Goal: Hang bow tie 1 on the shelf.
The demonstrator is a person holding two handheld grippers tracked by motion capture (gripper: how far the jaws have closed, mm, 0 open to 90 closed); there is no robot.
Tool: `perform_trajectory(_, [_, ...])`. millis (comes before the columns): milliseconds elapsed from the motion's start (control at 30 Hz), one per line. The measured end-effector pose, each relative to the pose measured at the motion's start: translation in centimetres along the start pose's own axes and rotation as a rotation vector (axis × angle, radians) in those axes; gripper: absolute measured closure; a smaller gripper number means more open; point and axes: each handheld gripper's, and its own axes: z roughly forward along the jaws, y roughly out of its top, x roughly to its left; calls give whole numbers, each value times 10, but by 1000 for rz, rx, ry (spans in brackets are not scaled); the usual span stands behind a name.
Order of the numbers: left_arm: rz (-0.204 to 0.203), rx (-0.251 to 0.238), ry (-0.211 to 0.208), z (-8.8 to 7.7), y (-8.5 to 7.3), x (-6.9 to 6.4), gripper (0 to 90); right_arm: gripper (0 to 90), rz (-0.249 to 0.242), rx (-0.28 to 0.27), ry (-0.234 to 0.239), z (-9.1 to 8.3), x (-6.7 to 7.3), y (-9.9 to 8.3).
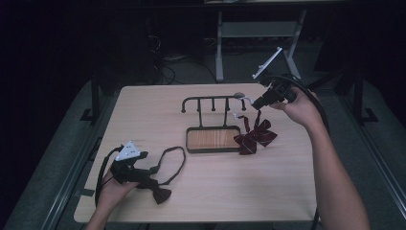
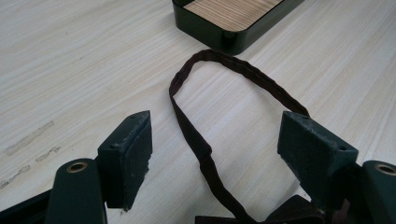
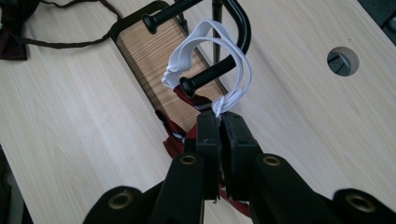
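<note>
A black hook rack (image 1: 213, 103) rises from a wood-inlaid black base (image 1: 213, 139) at the table's middle. My right gripper (image 1: 256, 103) is shut on the white elastic band (image 3: 205, 51) of a red striped bow tie (image 1: 255, 135). The band loops over the rack's end peg (image 3: 205, 77), and the bow hangs below beside the base. At the front left, my left gripper (image 1: 145, 173) stands open, jaws wide apart. The thin strap (image 2: 201, 144) of a dark bow tie (image 1: 161, 194) lies on the table between its jaws, untouched by the pads.
A round cable hole (image 1: 238, 95) sits in the tabletop behind the rack. A grey metal frame (image 1: 258, 28) stands on the floor beyond the table's far edge. The base's rounded corner (image 2: 229, 35) lies just past the strap loop.
</note>
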Motion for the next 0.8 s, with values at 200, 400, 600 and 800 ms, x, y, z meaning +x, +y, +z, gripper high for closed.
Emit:
perform_trajectory(200, [-1, -1, 0, 0, 0, 0, 268, 832, 12, 2, -2, 3, -3, 0])
perform_trajectory(400, [1, 0, 0, -1, 0, 0, 268, 821, 14, -6, 1, 3, -2, -5])
perform_trajectory(600, [6, 4, 0, 0, 0, 0, 268, 813, 5, -6, 13, 5, 0, -10])
perform_trajectory(800, [6, 5, 1, 1, 0, 0, 268, 781, -2, -12, 45, 10, 2, -16])
